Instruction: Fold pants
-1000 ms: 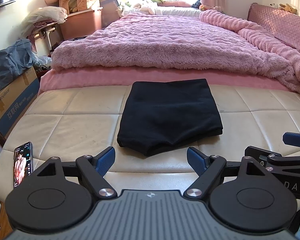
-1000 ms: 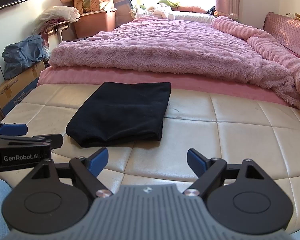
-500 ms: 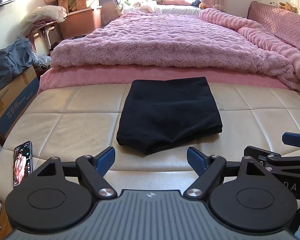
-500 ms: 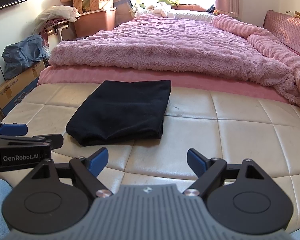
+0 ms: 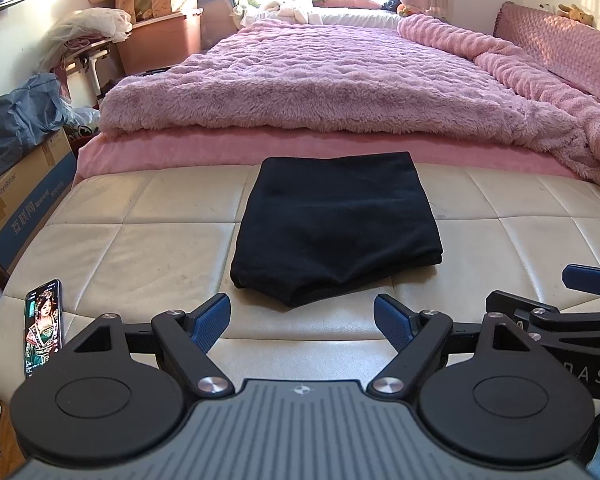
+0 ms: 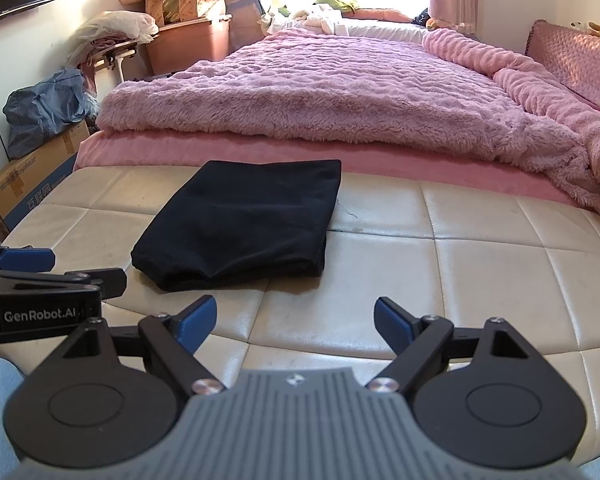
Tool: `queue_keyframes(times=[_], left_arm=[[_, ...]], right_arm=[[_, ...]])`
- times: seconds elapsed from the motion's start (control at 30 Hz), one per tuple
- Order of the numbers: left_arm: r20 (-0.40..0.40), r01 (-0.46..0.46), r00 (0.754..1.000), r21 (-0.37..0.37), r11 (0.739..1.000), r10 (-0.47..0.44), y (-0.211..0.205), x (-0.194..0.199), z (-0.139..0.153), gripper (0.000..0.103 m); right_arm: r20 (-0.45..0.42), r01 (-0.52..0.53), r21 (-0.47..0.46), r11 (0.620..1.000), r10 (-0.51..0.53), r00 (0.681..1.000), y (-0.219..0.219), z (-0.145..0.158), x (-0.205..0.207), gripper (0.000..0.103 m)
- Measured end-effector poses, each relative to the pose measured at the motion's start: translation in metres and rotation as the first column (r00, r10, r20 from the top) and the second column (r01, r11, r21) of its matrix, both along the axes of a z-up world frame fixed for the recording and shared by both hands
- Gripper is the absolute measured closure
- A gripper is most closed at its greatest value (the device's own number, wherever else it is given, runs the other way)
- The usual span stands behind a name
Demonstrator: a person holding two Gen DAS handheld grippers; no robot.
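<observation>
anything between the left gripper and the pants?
Nothing visible. The left gripper is open, and only bare cream cushion lies between it and the near edge of the folded black pants. The phone sits off to the left.

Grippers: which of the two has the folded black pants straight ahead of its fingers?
The left gripper: its own view centres the black pants between its open fingers. The right gripper sees them off to its left.
</observation>
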State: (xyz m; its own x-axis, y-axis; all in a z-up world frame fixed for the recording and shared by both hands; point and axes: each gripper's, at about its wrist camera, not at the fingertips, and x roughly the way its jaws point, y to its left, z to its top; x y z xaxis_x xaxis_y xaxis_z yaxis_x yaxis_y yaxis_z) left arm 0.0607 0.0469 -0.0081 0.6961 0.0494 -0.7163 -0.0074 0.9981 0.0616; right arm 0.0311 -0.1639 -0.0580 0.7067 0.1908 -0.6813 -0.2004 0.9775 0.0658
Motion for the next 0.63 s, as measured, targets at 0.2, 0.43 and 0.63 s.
queue_keyframes(times=[0.2,0.43,0.63], left_arm=[[0.002,-0.002,1.000,-0.007,1.000,0.002,0.0002,0.0003,0.0005,0.008],[0.006,0.005,1.000,-0.007,1.000,-0.005,-0.0006,0.0003,0.0018,0.008],[0.008,0.015,1.000,-0.010,1.000,-0.015,-0.0010,-0.0001,0.0015,0.008]], right_arm=[[-0.004,0.009,0.002,1.000,-0.009,1.000,-0.0009,-0.0001,0.0007,0.021],[-0.006,0.009,0.005,1.000,-0.009,1.000,-0.0010,0.0003,0.0009,0.021],[-0.012,0.011,0.009,1.000,-0.011,1.000,-0.0014,-0.0004,0.0016,0.021]])
